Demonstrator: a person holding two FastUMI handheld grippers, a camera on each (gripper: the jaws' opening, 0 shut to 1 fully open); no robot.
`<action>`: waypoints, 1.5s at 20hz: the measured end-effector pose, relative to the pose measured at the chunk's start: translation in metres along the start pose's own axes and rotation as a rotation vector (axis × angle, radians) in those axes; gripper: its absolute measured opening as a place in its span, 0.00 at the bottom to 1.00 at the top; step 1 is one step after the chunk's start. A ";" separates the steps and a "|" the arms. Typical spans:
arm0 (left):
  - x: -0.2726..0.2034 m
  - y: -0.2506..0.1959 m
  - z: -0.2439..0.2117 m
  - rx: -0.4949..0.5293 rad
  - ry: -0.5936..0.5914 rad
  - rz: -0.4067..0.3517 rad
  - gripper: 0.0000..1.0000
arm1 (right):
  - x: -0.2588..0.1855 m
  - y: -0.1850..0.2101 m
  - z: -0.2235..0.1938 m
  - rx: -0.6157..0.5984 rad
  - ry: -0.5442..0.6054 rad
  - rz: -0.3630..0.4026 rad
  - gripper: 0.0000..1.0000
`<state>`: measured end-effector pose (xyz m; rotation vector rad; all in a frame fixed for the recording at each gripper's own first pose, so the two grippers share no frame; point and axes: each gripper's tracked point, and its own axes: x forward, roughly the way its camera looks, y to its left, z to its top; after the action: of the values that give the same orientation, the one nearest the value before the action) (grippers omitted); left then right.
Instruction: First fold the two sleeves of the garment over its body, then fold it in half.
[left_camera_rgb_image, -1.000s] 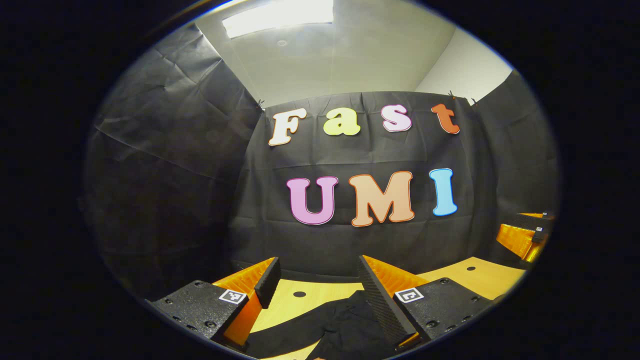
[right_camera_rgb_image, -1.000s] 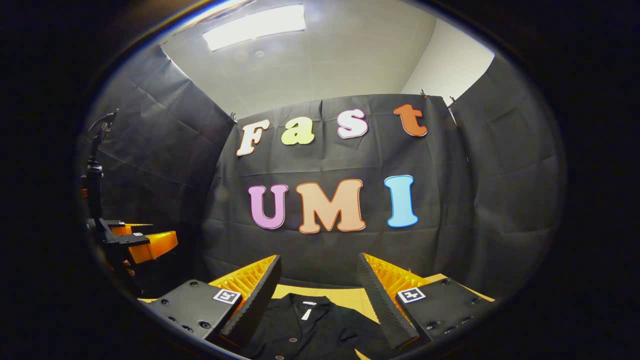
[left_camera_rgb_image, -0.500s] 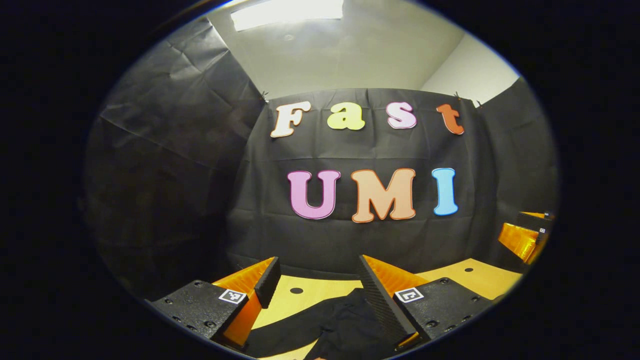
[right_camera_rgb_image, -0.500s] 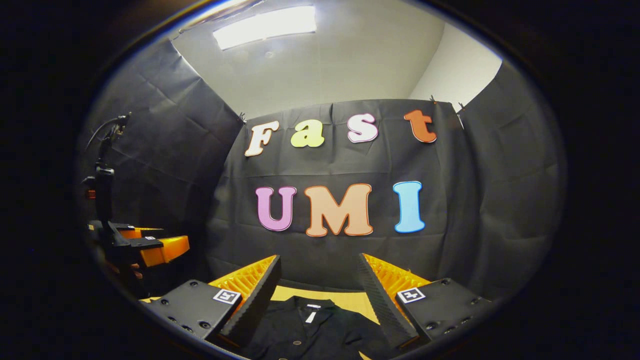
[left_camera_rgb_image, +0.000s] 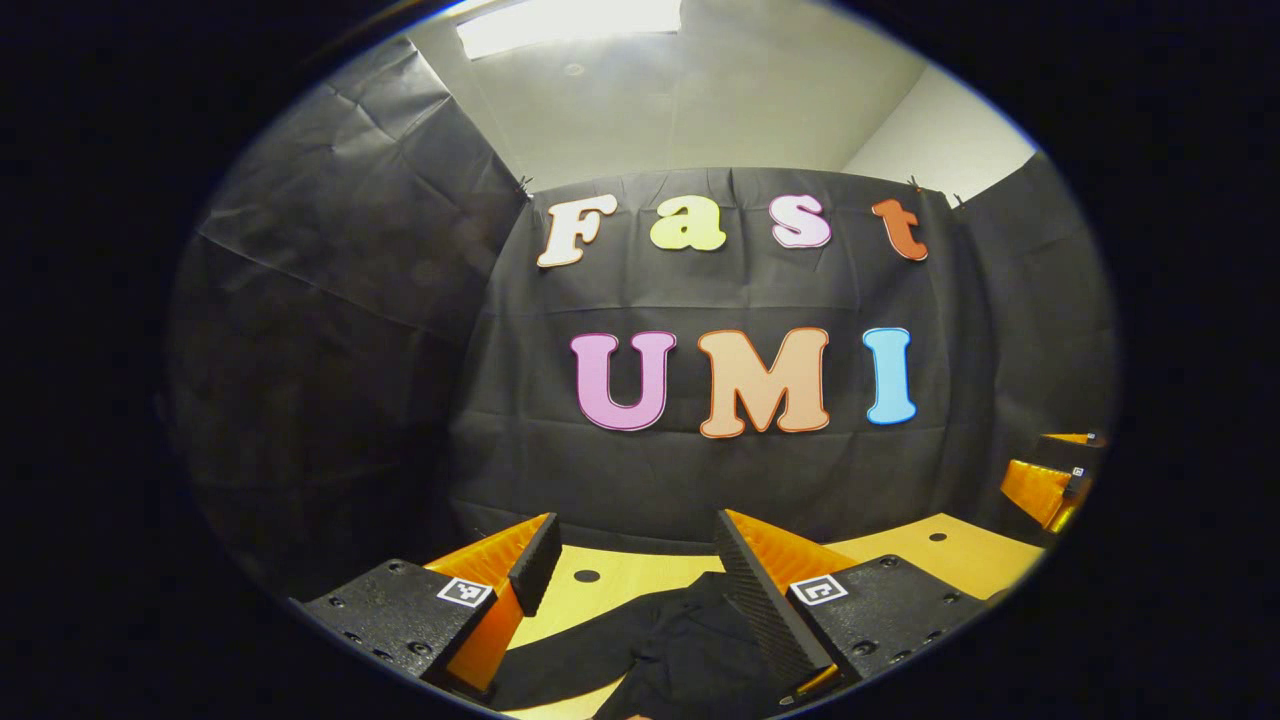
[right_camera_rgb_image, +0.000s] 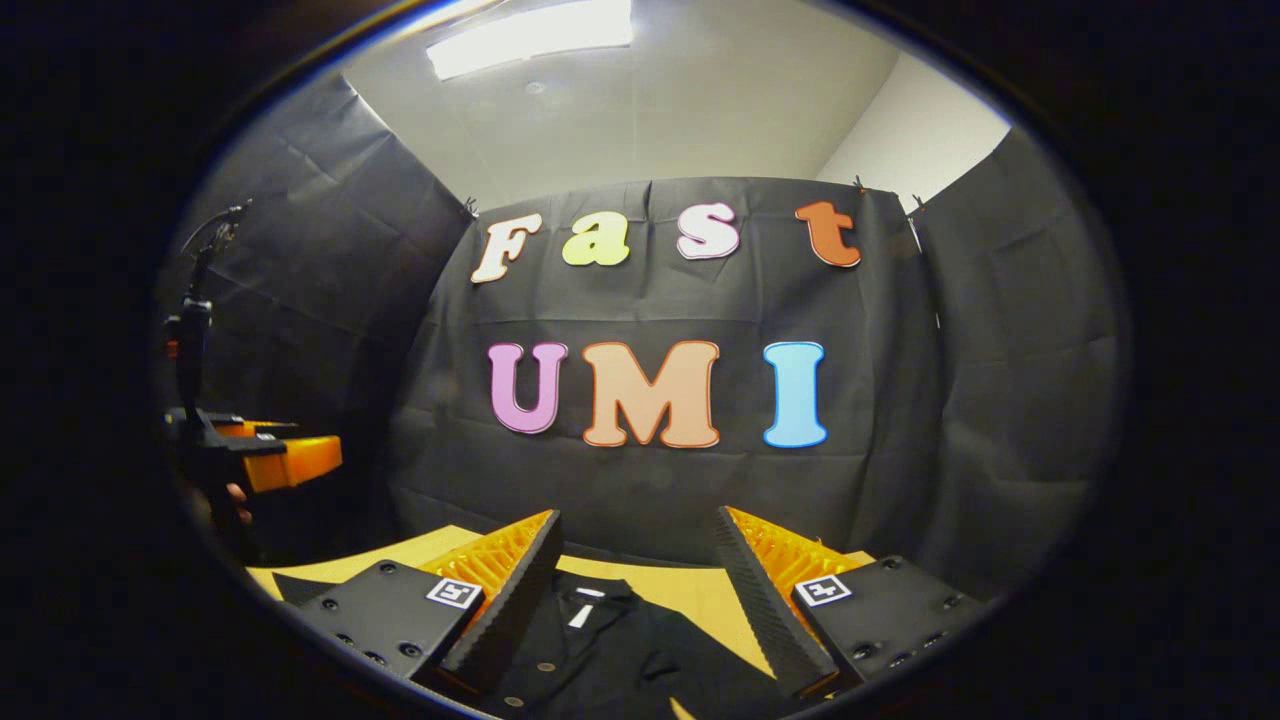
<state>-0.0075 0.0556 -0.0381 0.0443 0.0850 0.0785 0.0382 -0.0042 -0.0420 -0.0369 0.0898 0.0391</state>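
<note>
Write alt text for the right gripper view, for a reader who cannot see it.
The right gripper, its two orange-and-black fingers spread open, hangs above a black garment with a collar and buttons, lying on a wooden table. At far left, the left gripper is held in a hand, in front of the booth's black cloth wall.

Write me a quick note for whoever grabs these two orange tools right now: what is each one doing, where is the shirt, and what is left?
Left tool: open, holding nothing, above the table over a dark sleeve-like part of the garment.
Right tool: open, holding nothing, above the garment's collar and button front.
Garment: black, spread on the wooden table, not gripped.
Done: no fold can be seen in the part that shows.
Left: apparently everything; fold both sleeves over the body, then fold it in half.
</note>
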 end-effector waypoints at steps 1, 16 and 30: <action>0.000 -0.002 0.001 0.003 -0.003 0.001 0.92 | 0.001 -0.013 -0.005 -0.012 0.013 -0.015 0.99; -0.008 -0.034 -0.006 0.042 0.021 0.004 0.92 | -0.014 -0.148 -0.139 -0.095 0.356 -0.137 0.98; -0.015 -0.082 -0.012 0.073 0.042 -0.004 0.92 | -0.080 -0.206 -0.292 -0.095 0.829 -0.093 0.99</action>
<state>-0.0174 -0.0273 -0.0522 0.1152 0.1298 0.0728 -0.0586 -0.2237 -0.3178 -0.1512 0.9151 -0.0672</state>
